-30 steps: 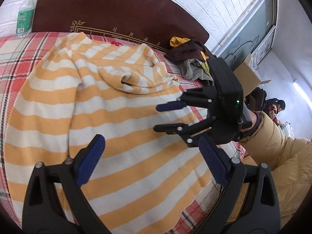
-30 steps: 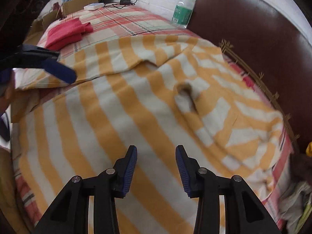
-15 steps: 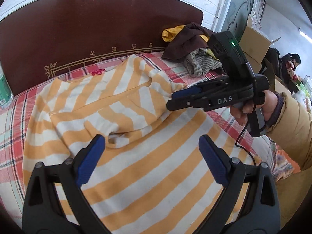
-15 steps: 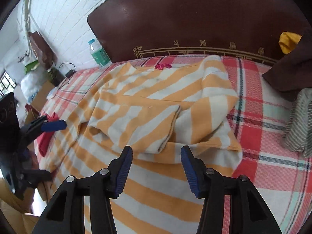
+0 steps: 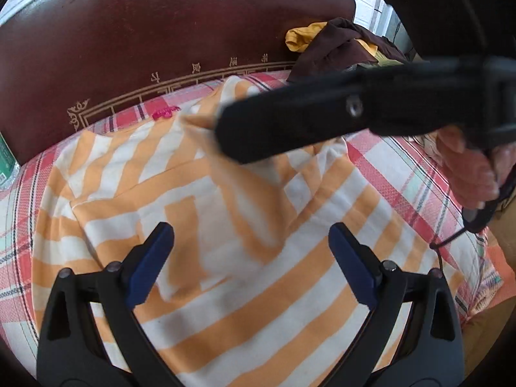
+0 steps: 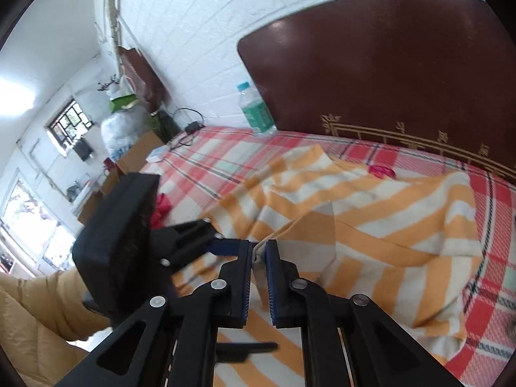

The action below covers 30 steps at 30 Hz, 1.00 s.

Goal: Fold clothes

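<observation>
An orange-and-white striped garment (image 5: 258,290) lies spread on the plaid bed sheet (image 6: 209,158). My right gripper (image 6: 258,253) is shut on a pale edge of the striped garment (image 6: 387,213) and holds that fold lifted off the rest. In the left wrist view the right gripper (image 5: 225,129) crosses the picture as a dark bar, with cloth hanging from its tip. My left gripper (image 5: 254,258) hovers over the middle of the garment. Its jaws are wide and closing, and no cloth is between the pads.
A dark brown headboard (image 5: 161,32) closes off the far side. A pile of brown and yellow clothes (image 5: 338,42) sits at its right end, a water bottle (image 6: 254,109) at its left. A red cloth (image 6: 161,209) lies near the bed's left edge. A small pink item (image 5: 164,113) lies by the garment.
The right gripper shut on the garment's edge and rose with it, swinging across the left wrist view. The left gripper shifted over the garment and its jaws narrowed slightly.
</observation>
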Motion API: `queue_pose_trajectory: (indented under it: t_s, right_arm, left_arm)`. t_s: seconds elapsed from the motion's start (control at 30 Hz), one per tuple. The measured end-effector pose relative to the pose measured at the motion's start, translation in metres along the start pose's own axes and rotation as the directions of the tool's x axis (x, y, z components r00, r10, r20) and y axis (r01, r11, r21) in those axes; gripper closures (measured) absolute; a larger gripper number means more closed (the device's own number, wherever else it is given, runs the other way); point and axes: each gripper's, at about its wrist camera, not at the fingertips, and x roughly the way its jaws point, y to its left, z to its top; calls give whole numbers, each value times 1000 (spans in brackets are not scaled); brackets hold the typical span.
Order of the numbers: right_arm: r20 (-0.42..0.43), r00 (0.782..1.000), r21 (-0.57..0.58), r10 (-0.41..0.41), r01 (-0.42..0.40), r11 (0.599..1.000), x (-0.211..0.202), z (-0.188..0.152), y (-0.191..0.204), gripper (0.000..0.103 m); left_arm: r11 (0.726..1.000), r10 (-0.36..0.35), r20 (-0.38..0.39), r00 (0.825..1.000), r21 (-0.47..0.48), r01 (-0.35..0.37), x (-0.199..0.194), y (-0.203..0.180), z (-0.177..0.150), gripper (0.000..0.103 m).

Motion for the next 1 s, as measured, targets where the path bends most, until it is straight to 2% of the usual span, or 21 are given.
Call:
queue_pose_trajectory:
  t_s: [0.07, 0.1, 0.13, 0.17, 0.2, 0.23, 0.27, 0.33, 0.37, 0.43, 0.5, 0.53, 0.6, 0.67, 0.83, 0.9, 0.97, 1.0]
  right_arm:
    - [-12, 1000, -13, 20, -20, 1000, 5, 8, 3, 94]
    - [-20, 999, -19, 26, -26, 999, 7, 11, 5, 93]
    - [-21, 1000, -12, 20, -21, 1000, 7, 13, 2, 86]
    - [-20, 1000, 1, 9, -9, 1000, 6, 14, -2, 68]
    - [-15, 1000, 10, -24, 24, 1000, 2, 14, -8, 62]
    - [-10, 996, 6, -86, 86, 996, -4, 13, -16, 61]
    - [-14, 989, -9, -146, 146, 989, -9, 13, -23, 61]
    - [-42, 956, -33, -289, 288, 957, -18, 9, -42, 60]
    - [-63, 936, -33, -346, 344, 938, -22, 7, -53, 60]
    - [-92, 882, -76, -462, 456, 887, -27, 0, -69, 61]
    - [-129, 833, -153, -538, 520, 841, -23, -7, -78, 60]
    - [-149, 822, -179, -550, 525, 832, -21, -9, -82, 60]
    - [-176, 824, -230, -539, 498, 836, -13, -13, -86, 60]
    - [-189, 804, -300, -564, 500, 813, -3, -14, -90, 57]
    - [-268, 782, -349, -563, 466, 813, 22, -17, -106, 57]
    - [-281, 777, -364, -564, 458, 811, 27, -18, -110, 65]
    - [-266, 782, -360, -564, 462, 810, 24, -16, -109, 91]
    - [-250, 790, -337, -559, 470, 815, 18, -12, -109, 91]
  left_arm:
    - [997, -11, 1, 1000, -74, 11, 2, 11, 4, 38]
    - [992, -10, -14, 1000, -127, 8, 5, 20, 5, 61]
    - [984, -10, -28, 1000, -180, 5, 8, 30, 7, 70]
    - [975, -10, -27, 1000, -224, 4, 9, 40, 6, 72]
    - [961, -14, -21, 1000, -276, 8, 8, 51, 3, 80]
    - [945, -19, -14, 1000, -327, 13, 7, 63, 0, 85]
    - [929, -27, -3, 1000, -370, 24, 5, 73, -3, 85]
    - [902, -31, 23, 999, -431, 38, -4, 89, -10, 85]
    - [892, -35, 37, 999, -450, 48, -9, 95, -13, 85]
    - [880, -50, 70, 996, -469, 77, -19, 102, -21, 85]
    - [873, -68, 85, 994, -477, 101, -24, 108, -24, 85]
    - [871, -77, 89, 993, -479, 110, -26, 110, -25, 85]
    - [872, -92, 91, 992, -474, 124, -28, 109, -26, 85]
    - [872, -112, 90, 990, -468, 142, -27, 108, -24, 85]
    - [886, -131, 69, 989, -440, 148, -24, 104, -23, 85]
    - [889, -131, 67, 989, -434, 147, -25, 105, -23, 85]
    - [882, -137, 78, 988, -444, 157, -26, 107, -22, 85]
    - [879, -139, 84, 987, -449, 163, -27, 109, -22, 85]
